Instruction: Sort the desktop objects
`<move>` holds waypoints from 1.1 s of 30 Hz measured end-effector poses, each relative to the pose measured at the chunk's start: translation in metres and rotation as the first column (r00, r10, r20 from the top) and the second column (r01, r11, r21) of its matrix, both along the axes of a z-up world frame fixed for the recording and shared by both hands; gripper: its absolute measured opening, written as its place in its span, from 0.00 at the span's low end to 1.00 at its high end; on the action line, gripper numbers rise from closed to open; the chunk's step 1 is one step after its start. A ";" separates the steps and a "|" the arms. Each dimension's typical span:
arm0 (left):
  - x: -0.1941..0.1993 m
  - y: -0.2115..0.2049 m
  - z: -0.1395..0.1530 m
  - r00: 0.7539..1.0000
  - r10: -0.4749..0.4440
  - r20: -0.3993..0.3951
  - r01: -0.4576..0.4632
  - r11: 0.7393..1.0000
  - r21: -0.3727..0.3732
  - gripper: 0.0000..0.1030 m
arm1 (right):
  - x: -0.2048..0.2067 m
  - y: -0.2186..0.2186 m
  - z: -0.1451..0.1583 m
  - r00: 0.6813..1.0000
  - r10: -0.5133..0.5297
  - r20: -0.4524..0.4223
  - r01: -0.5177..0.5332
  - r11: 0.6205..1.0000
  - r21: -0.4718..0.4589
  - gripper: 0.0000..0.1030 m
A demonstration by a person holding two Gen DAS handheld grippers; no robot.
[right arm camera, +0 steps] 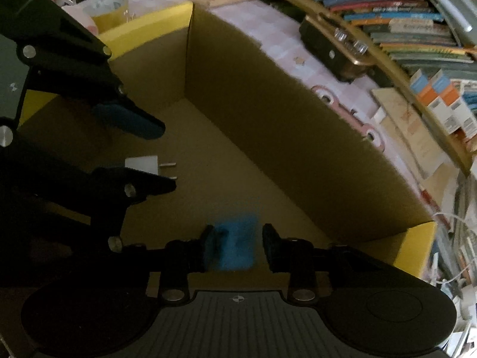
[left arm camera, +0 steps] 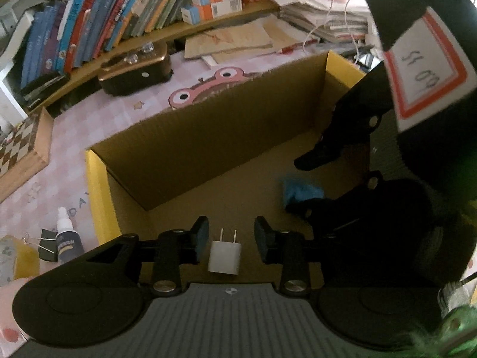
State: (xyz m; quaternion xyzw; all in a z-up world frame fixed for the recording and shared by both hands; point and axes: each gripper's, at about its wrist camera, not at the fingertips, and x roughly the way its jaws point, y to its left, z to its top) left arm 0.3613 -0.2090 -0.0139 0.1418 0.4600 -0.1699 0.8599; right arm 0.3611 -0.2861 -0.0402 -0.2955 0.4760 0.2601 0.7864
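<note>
Left claw (left arm camera: 228, 238) nearest the lens: white charger (left arm camera: 224, 255) lies between its blue pads, prongs pointing away, clear gap on both sides. Pads not pressing, so released; charger appears to rest on the floor of the box (left arm camera: 208, 137). Right wrist view confirms: charger (right arm camera: 141, 162) lies flat between the 2 left fingers.

Right claw (right arm camera: 238, 246): blurred blue item (right arm camera: 237, 246) sits between its pads, identity unclear. Near the left pad, gap at the right pad; reads as released too, though blur makes contact on the left side uncertain. From the left view the blue item (left arm camera: 301, 192) lies on the box floor near the right claw's fingers.

Judgement: both items placed in the box, step in hand is release and withdrawal.

To do well:
- widen both claws fully before lifting, so no pad drags an item;
- lift straight back along the fingers, clear of the box walls;
- keep the 2 claws apart, they stand close inside the box.

Still on the bench outside the box: dropper bottle (left arm camera: 67, 238), binder clip (left arm camera: 47, 244), tape roll (right arm camera: 108, 12).
</note>
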 end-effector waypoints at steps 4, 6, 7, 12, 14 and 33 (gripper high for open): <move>-0.012 0.006 0.014 0.998 0.029 0.057 -0.027 0.999 -0.040 0.49 | -0.005 -0.011 0.013 0.999 -0.031 0.041 0.029 0.998 0.052 0.47; -0.022 0.012 0.024 0.994 0.046 0.096 -0.041 0.997 -0.063 0.64 | -0.008 -0.017 0.021 0.996 -0.063 0.066 0.057 0.995 0.081 0.47; -0.027 0.015 0.028 0.993 0.050 0.106 -0.042 0.996 -0.078 0.65 | -0.011 -0.021 0.026 0.993 -0.083 0.080 0.075 0.992 0.102 0.49; -0.049 0.019 0.042 0.981 0.073 0.182 -0.058 0.994 -0.089 0.72 | -0.026 -0.038 0.055 0.973 -0.178 0.145 0.141 0.962 0.234 0.54; -0.059 0.019 0.050 0.971 0.089 0.221 -0.068 0.992 -0.103 0.75 | -0.031 -0.042 0.065 0.962 -0.211 0.174 0.158 0.948 0.275 0.54; -0.162 0.056 0.092 0.866 0.280 0.414 -0.191 0.951 -0.244 0.86 | -0.121 -0.069 0.102 0.816 -0.488 0.311 0.291 0.810 0.509 0.63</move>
